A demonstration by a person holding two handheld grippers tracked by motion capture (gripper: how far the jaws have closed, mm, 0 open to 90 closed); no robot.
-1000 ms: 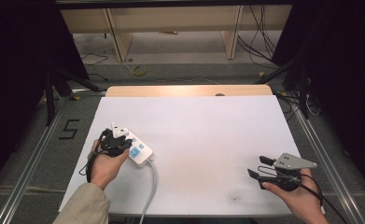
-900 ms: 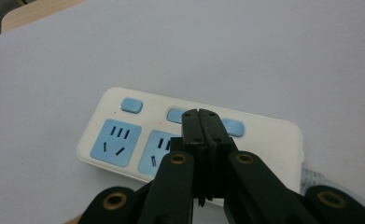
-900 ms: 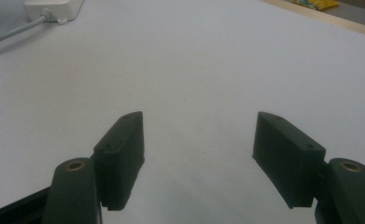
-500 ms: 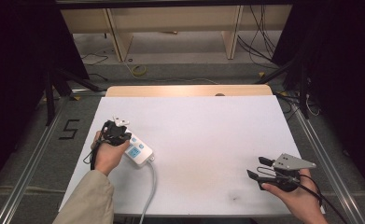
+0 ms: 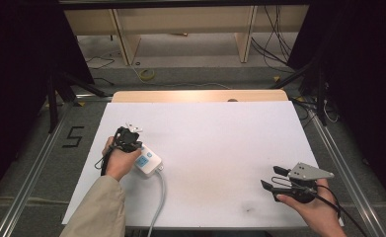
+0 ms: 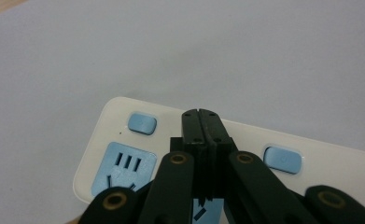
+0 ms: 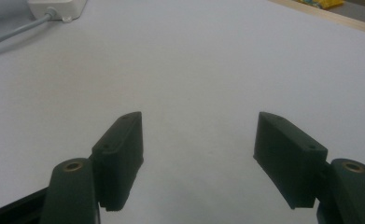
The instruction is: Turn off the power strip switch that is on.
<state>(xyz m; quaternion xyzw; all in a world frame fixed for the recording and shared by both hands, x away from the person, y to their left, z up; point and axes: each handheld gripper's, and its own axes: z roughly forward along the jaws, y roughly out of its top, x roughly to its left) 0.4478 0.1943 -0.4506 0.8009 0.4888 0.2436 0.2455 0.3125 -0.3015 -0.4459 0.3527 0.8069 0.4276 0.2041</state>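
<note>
A white power strip [image 5: 147, 163] with blue sockets lies at the left of the white table sheet [image 5: 220, 143], its grey cable [image 5: 157, 202] running toward the near edge. My left gripper [image 5: 128, 136] hovers over the strip's middle, shut with nothing between its jaws. In the left gripper view the closed tips [image 6: 201, 115] point down at the strip [image 6: 119, 116], between two blue buttons [image 6: 142, 123] and beside a blue socket [image 6: 122, 169]. Whether the tips touch it I cannot tell. My right gripper [image 5: 269, 177] stands open and empty low over the sheet at the near right [image 7: 199, 128].
The right gripper view catches the strip's cable end [image 7: 59, 7] far off at top left. A wooden strip [image 5: 200, 96] borders the sheet's far edge. Beyond it are floor, shelf legs and loose cables. Metal rails run along both sides of the table.
My left hand has slid a little farther away and to the right along the power strip, its gripper staying shut. The right hand has kept still.
</note>
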